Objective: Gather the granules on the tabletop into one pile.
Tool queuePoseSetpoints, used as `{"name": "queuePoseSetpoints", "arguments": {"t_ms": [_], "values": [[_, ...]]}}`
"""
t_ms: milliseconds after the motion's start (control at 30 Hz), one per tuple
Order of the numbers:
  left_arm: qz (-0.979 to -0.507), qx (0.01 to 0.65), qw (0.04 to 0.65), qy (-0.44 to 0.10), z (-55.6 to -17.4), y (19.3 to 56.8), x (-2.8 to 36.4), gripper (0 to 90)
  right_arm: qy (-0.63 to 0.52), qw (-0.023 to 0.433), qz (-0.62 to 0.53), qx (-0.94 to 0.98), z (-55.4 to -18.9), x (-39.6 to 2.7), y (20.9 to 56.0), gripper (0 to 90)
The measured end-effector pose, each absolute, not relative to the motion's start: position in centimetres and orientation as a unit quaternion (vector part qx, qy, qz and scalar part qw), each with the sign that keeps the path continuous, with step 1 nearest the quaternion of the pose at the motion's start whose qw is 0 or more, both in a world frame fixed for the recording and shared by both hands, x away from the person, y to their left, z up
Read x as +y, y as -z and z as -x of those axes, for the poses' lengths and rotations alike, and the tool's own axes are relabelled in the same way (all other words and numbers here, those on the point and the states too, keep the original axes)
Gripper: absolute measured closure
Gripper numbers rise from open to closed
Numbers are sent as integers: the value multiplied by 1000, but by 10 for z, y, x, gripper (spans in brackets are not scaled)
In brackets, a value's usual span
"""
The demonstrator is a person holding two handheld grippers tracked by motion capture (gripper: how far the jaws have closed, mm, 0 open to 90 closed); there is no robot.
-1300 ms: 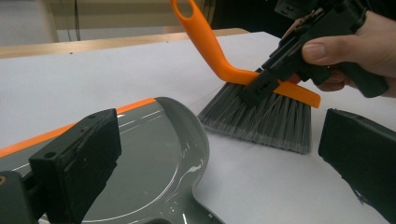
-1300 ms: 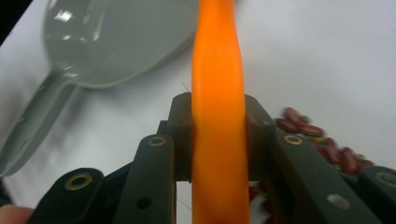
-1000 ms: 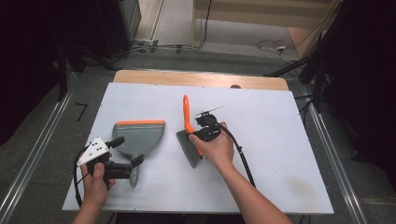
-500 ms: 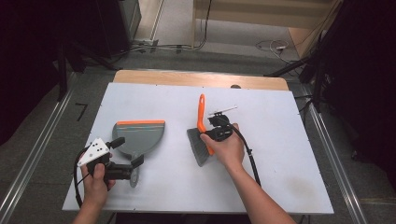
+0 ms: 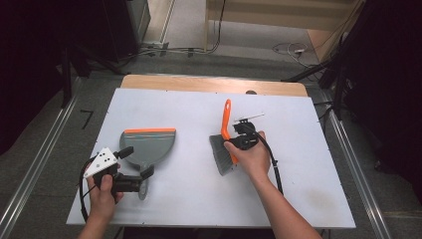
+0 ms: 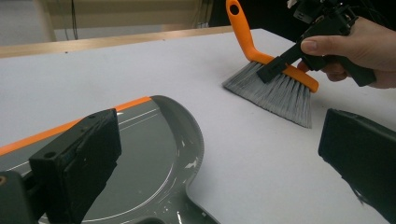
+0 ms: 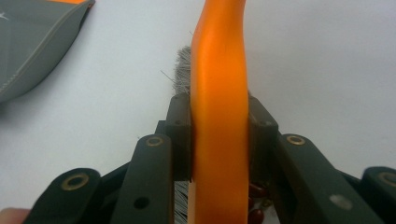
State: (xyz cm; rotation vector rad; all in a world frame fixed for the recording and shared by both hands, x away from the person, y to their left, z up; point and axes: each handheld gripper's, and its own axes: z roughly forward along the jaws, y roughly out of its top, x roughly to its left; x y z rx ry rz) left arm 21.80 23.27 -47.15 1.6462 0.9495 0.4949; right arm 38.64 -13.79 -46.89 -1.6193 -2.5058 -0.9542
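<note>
A grey dustpan (image 5: 149, 143) with an orange lip lies on the left of the white table (image 5: 308, 149). My left gripper (image 5: 137, 163) stands open, with its jaws on either side of the dustpan's handle neck and not touching it. The left gripper view shows those jaws wide apart (image 6: 222, 135) over the dustpan (image 6: 154, 154). At the table's middle my right gripper (image 5: 231, 144) is shut on the orange back of a hand brush (image 5: 221, 155), whose grey bristles rest on the table. In the right gripper view the pads (image 7: 182, 135) clamp the brush's orange handle (image 7: 219, 93).
A wooden strip (image 5: 209, 83) runs along the table's far edge, with a small dark object (image 5: 251, 92) on it. Metal rails (image 5: 45, 164) flank the table on the floor. Cables (image 5: 268, 159) trail from the right gripper along the forearm.
My right gripper has carried the brush to the right, away from the dustpan. The left hand and the dustpan have stayed put.
</note>
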Motion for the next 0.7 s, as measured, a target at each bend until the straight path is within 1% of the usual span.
{"name": "queuePoseSetpoints", "arguments": {"t_ms": [700], "values": [[-697,399,559,-207,-218,471,233,0,310,2,543,-780,-391,-168,471,671]]}}
